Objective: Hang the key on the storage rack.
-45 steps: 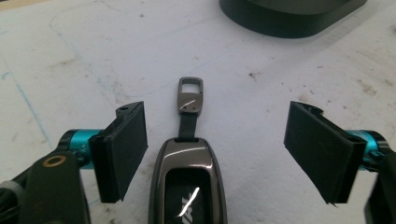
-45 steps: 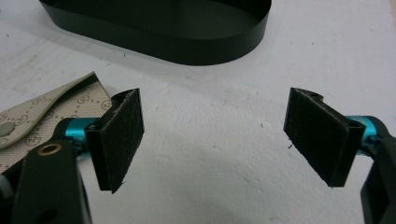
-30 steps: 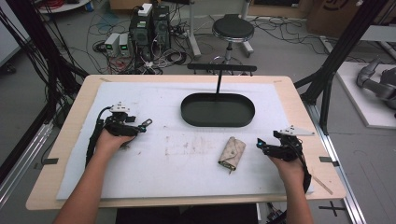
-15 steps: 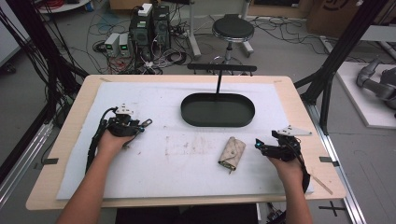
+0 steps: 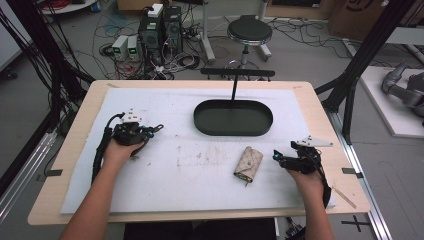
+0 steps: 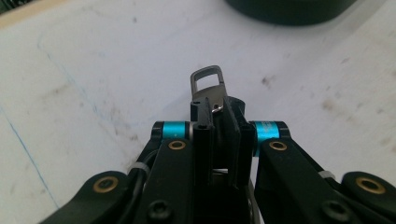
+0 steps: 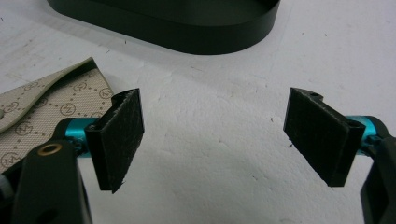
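Jaws around one clasp [image 6: 208,86]; one pouch [image 5: 248,163].

We count one black oval tray [image 5: 233,118] near the mat's far edge, one patterned key pouch [image 5: 248,163] toward its near edge, one metal clasp [image 6: 208,85] — and two grippers, left [image 5: 150,131] and right [image 5: 276,155] — one per hand.

The left tongs [image 6: 215,122] are closed, their two black jaws pressed together on a small metal clasp [image 6: 208,84] whose rectangular loop juts out past the tips. Blue collars sit on either side of the jaws. Below lies the white, stained cover of the bench [image 6: 93,70]. A dark tray's rim [image 6: 289,10] shows at the top edge.
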`<state>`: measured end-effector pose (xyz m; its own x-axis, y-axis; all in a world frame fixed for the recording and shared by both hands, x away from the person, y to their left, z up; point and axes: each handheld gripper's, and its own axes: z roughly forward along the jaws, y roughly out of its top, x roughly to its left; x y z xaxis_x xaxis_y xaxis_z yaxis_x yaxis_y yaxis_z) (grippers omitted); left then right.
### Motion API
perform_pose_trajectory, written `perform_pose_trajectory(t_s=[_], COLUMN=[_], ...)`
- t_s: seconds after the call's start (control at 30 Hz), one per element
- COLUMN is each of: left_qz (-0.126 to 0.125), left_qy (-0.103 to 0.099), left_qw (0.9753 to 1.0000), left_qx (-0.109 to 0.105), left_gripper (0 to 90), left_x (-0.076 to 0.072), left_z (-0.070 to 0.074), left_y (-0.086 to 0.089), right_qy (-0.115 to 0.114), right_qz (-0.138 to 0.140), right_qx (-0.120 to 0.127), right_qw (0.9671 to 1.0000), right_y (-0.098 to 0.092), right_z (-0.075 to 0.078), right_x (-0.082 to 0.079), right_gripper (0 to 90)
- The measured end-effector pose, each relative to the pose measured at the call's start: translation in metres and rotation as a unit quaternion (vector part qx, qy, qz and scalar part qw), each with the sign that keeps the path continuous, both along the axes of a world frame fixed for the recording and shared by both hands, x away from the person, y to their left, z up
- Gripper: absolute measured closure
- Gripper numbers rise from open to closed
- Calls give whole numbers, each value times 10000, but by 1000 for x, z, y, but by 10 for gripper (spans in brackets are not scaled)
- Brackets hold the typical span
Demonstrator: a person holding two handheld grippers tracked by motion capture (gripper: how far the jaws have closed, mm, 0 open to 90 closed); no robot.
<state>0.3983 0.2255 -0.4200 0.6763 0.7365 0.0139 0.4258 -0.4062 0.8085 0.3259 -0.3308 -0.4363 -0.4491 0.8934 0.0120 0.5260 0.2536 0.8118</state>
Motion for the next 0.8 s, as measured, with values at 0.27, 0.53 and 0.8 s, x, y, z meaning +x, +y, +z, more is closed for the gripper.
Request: perform_pose_trajectory(t_s=[0.27,0.53,0.8], left_qz=[-239,-461,-655], left_qy=[-337,-563,-784], left_qw=[9984,9964,9934], left_qx=[-392,-442,-514], left_gripper=[827,827,827], left_x=[-1,10,18], left_z=[36,65,93], left_y=[-16,-43,-66], right_qy=[46,56,65], right_qz=[22,18,55], right_qx=[-25,2,16], right_qw=[10000,10000,10000], right_y=[3,3,3], right_z=[-2,-2,-3], right_x=[0,0,0], right_gripper=[207,208,207])
